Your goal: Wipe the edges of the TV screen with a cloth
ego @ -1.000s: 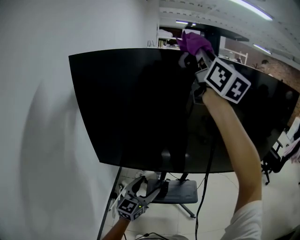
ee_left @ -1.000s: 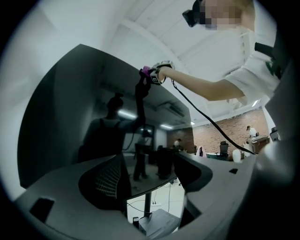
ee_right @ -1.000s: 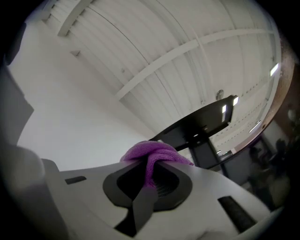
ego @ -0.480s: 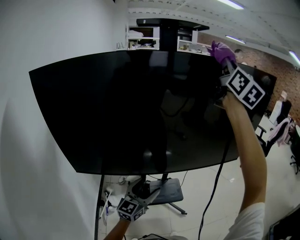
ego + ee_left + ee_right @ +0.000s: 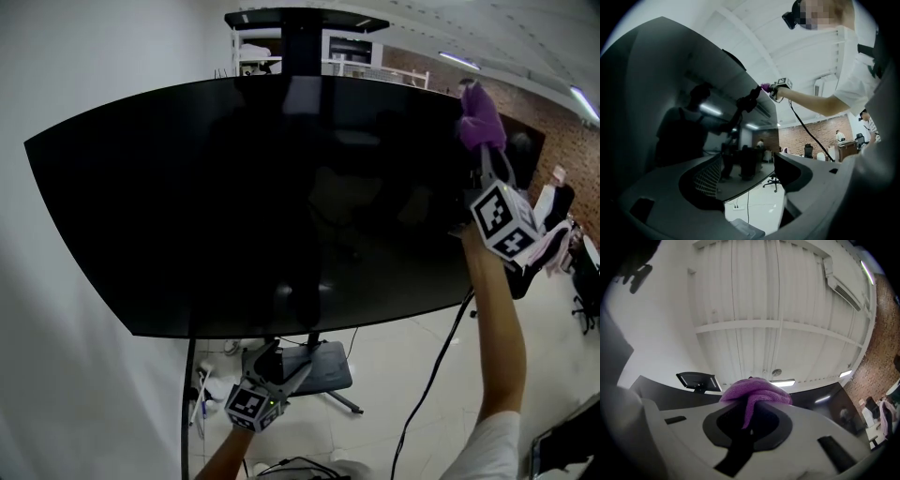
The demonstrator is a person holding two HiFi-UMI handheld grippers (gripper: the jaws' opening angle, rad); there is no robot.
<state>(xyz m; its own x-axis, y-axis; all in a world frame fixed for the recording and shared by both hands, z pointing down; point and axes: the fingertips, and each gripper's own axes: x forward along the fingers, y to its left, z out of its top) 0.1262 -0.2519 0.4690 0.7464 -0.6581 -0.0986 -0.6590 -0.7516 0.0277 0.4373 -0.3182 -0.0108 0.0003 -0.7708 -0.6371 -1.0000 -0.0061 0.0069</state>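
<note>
Cloth (image 5: 755, 392): purple, soft-piled, bunched. My right gripper (image 5: 752, 417) has its fingers closed on a fold of it. The rest of the wad bulges out past the fingertips and one tail hangs back down between them.

Position: in the head view the wad sits just ahead of my right fingertips, at the right end of the top edge of the TV screen (image 5: 262, 197). It looks to be against the edge, but I cannot confirm contact from any view.

Handling, judged: the cloth is light and limp with no stiffness of its own, so it only presses where the fingers back it. The present hold on the middle fold seems right, since it leaves a padded face in front of the fingertips. A hold nearer a corner would let it flop. It should drag slightly on the bezel and glide on the glass.

Screen, judged: large, glossy, dark and fragile. It stands on a floor stand (image 5: 319, 367), so it may rock under a push; light pressure only.

Left gripper (image 5: 750, 187): fingers apart, nothing between them. It hangs low, the screen's bottom edge well above its fingertips.

A black cable (image 5: 433, 375) hangs below my right forearm.
</note>
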